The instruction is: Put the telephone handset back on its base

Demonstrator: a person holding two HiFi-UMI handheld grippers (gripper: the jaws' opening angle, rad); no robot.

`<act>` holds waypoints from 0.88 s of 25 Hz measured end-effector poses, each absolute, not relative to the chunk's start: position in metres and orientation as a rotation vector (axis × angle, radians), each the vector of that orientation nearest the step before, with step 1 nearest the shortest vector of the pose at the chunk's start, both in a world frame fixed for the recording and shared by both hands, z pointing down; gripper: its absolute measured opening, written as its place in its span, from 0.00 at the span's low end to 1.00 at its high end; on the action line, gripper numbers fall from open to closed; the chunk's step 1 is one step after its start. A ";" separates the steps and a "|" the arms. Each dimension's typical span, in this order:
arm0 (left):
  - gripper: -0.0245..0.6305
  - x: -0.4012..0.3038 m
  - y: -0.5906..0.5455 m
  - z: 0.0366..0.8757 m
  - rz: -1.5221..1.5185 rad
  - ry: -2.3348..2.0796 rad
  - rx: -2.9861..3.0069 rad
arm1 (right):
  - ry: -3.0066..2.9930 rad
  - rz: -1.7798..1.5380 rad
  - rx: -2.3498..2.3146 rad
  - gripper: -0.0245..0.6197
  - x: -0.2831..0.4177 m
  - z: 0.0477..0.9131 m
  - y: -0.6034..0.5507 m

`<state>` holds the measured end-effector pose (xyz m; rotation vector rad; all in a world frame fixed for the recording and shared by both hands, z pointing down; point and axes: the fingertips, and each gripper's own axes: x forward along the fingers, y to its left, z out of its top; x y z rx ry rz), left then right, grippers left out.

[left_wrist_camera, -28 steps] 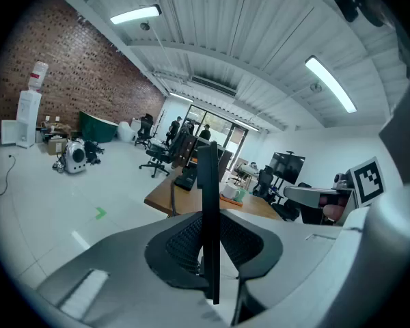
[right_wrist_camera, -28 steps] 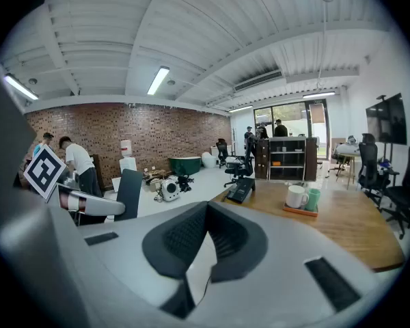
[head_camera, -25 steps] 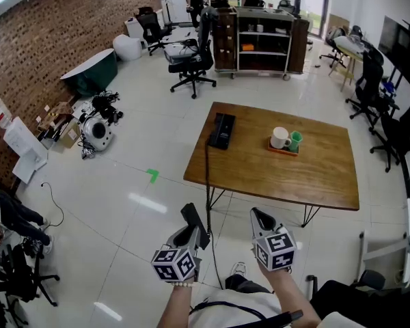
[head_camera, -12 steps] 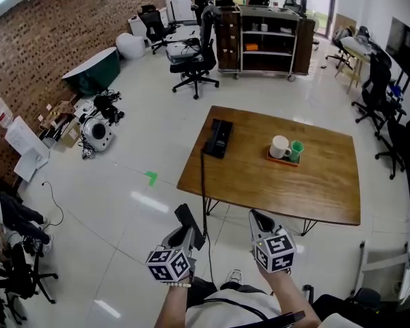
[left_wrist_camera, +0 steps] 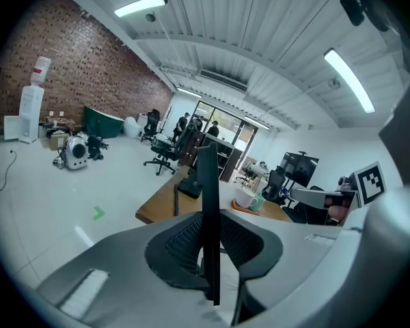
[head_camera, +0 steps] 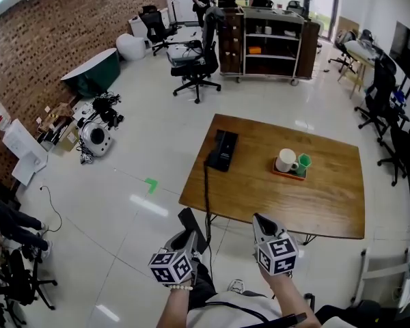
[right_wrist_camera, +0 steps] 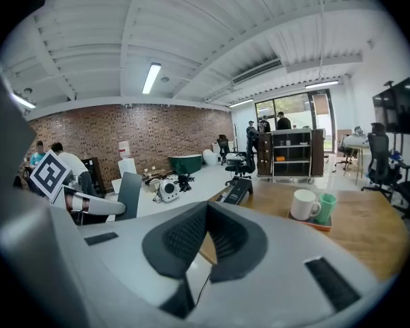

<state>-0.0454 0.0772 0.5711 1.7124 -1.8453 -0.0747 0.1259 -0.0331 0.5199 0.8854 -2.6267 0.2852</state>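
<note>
Telephone base (head_camera: 223,149) on tabletop (head_camera: 328,197), far-left corner. Cord (head_camera: 207,193) drops over left edge toward handset (head_camera: 192,225), clamped in left tool (head_camera: 186,239) before tabletop's near edge. Right tool (head_camera: 262,223) to its right, jaws together. Mug (head_camera: 285,160), cup (head_camera: 303,163) side by side on tray (head_camera: 285,174), right of base. Shelf unit (head_camera: 268,39), office chair (head_camera: 193,63) behind tabletop.

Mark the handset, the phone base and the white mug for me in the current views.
handset (head_camera: 190,221), head view, on its free upper end.
phone base (head_camera: 223,149), head view, on the middle of its top face.
white mug (head_camera: 285,160), head view, on the side of its body.
</note>
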 end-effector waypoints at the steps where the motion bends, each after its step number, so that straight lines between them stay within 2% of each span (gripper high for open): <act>1: 0.14 -0.051 0.070 0.572 -0.071 -1.833 1.721 | -2.622 0.287 0.895 0.04 0.121 0.521 -0.038; 12: 0.14 -0.118 -0.011 0.580 -0.016 -1.661 1.825 | -2.565 0.311 1.040 0.04 0.054 0.516 -0.106; 22: 0.14 -0.151 -0.060 0.587 0.012 -1.478 1.907 | -2.512 0.337 1.140 0.04 0.009 0.515 -0.139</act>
